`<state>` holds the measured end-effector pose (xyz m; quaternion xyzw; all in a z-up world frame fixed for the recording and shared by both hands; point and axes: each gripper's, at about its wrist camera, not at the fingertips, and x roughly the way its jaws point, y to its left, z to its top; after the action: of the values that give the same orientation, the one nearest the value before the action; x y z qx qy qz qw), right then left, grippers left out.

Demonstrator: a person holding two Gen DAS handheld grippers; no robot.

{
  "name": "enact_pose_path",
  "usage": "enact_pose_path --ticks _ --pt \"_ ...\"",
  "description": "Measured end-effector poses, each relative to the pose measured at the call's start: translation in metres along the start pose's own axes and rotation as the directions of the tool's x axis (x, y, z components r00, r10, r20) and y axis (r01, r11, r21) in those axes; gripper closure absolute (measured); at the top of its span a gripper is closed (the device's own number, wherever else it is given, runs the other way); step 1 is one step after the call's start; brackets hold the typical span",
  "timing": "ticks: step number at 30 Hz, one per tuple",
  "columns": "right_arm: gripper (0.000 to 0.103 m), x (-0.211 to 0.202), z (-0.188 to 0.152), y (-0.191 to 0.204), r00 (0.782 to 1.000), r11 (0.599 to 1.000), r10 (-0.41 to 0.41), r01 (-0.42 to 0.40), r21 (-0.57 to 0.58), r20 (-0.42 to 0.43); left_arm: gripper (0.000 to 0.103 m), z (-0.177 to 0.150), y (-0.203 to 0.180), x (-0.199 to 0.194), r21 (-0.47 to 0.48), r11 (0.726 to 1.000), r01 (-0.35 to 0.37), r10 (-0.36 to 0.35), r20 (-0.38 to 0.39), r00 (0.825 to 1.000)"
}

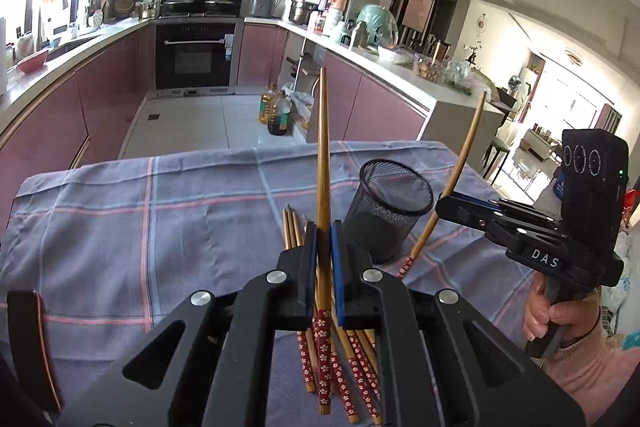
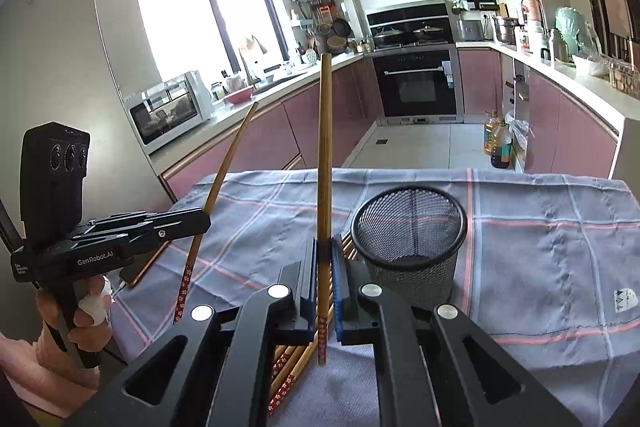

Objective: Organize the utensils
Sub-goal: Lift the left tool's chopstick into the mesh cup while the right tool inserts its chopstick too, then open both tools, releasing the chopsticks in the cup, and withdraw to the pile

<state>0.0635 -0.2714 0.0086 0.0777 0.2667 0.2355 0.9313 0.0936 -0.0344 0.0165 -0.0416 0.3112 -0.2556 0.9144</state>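
My left gripper (image 1: pixel 324 227) is shut on a wooden chopstick (image 1: pixel 323 163) with a red flowered end, held upright above the table. My right gripper (image 2: pixel 325 241) is shut on a second such chopstick (image 2: pixel 324 155), also upright. Each gripper shows in the other's view: the right one (image 1: pixel 440 205) with its chopstick (image 1: pixel 460 171), the left one (image 2: pixel 206 221) with its chopstick (image 2: pixel 224 167). A black mesh cup (image 1: pixel 390 209) stands on the cloth between them, empty, also in the right wrist view (image 2: pixel 412 243). Several more chopsticks (image 1: pixel 352 367) lie in a pile on the cloth under my grippers, seen in the right wrist view too (image 2: pixel 288 375).
The table is covered by a grey-blue checked cloth (image 1: pixel 160 211). A dark flat object (image 1: pixel 36 343) lies at its left edge. Beyond the table is a kitchen with pink cabinets (image 2: pixel 256 143), an oven (image 1: pixel 196 55) and oil bottles (image 1: pixel 276 111) on the floor.
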Motion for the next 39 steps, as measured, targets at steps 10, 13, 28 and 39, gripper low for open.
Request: enact_pose_path --ticks 10,13,28,39 --pt "0.097 -0.034 0.05 -0.013 0.991 0.999 -0.003 0.008 -0.038 0.131 0.095 0.046 -0.028 0.006 -0.015 0.997 0.07 -0.068 0.142 0.988" --pt "0.097 -0.038 0.061 -0.017 0.988 0.999 -0.011 0.019 -0.05 0.153 0.095 0.062 -0.039 0.019 -0.016 0.997 0.073 -0.069 0.189 0.98" --pt "0.097 0.003 0.059 -0.049 0.994 0.995 -0.079 0.083 -0.053 0.07 0.095 0.089 -0.072 0.125 -0.017 1.0 -0.001 0.005 0.232 0.973" --pt "0.095 0.04 0.035 -0.066 0.993 0.995 -0.095 0.095 -0.004 -0.064 0.086 0.045 -0.066 0.152 0.084 0.994 -0.073 0.061 0.129 0.99"
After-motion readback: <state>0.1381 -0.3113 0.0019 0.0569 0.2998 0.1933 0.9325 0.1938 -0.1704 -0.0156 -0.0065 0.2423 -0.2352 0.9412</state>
